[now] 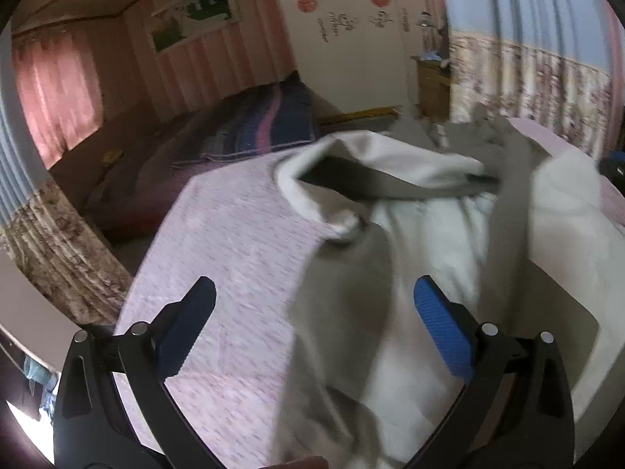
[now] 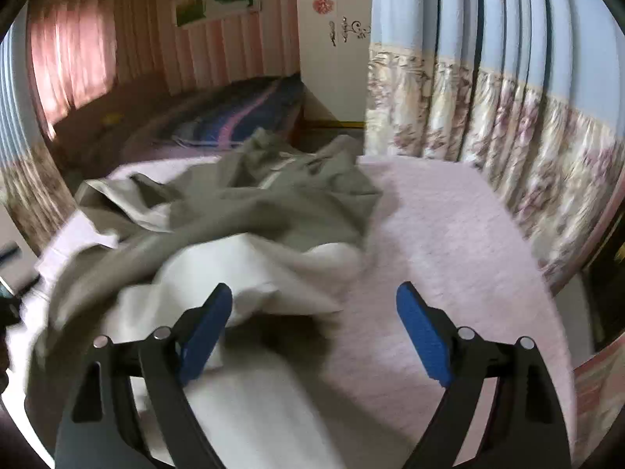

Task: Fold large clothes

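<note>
Both grippers gape wide, gripping nothing: left gripper point(image 1: 314, 301), right gripper point(image 2: 314, 301). Between them the crumpled grey-and-white garment point(image 2: 250, 226) sprawls blurred on the pink bedspread point(image 2: 449, 242), bare at frame right. Floral curtain point(image 2: 488, 117) borders the far edge.

left wrist: low over bed point(image 1: 234, 242), facing garment point(image 1: 390, 195); right wrist: same | shared: bed, garment

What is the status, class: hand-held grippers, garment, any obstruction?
Left hand-held gripper open, empty. Right hand-held gripper open, empty. Crumpled grey-and-white cloth garment heaped unfolded on pink textured bedspread. Nothing in the way.
</note>
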Tool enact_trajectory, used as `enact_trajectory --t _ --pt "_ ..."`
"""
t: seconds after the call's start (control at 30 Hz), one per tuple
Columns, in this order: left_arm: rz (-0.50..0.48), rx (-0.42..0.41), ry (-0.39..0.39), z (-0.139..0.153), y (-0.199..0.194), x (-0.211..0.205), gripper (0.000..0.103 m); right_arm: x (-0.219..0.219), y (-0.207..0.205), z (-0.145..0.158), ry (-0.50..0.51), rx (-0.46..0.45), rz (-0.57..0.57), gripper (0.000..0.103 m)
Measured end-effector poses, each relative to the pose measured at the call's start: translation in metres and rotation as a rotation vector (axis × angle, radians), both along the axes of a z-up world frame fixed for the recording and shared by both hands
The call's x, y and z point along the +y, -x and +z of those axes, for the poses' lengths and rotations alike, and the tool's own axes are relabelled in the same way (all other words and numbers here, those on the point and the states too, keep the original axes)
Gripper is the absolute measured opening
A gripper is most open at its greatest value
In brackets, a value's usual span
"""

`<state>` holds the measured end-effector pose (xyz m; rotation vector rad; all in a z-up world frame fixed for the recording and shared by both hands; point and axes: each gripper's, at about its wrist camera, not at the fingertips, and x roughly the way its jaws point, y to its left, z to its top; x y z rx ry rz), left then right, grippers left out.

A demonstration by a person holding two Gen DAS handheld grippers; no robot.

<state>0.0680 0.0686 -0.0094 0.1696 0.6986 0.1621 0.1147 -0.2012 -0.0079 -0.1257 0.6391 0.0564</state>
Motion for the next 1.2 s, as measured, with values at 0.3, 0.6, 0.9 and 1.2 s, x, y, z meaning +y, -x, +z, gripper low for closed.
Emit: enact_trajectory --t 0.3,0.6,0.9,1.2 --pt "0.035 0.079 0.004 -0.018 -0.071 0.026 0.1 -0.006 -0.047 -0.034 0.107 0.17 0.046 0.086" --pt "0.074 0.147 -0.088 -0.044 -0.169 0.014 0.1 0.007 -0.091 -0.046 0.023 0.163 0.049 0.025" --pt "0.074 0.202 0.043 -0.059 -0.219 0.052 0.0 -0.051 -0.095 -0.005 0.077 -0.076 -0.18 0.008" --pt "0.187 -0.041 0.132 -0.01 -0.188 0.081 0.004 -0.125 -0.147 0.069 0.238 -0.265 -0.333 0.008"
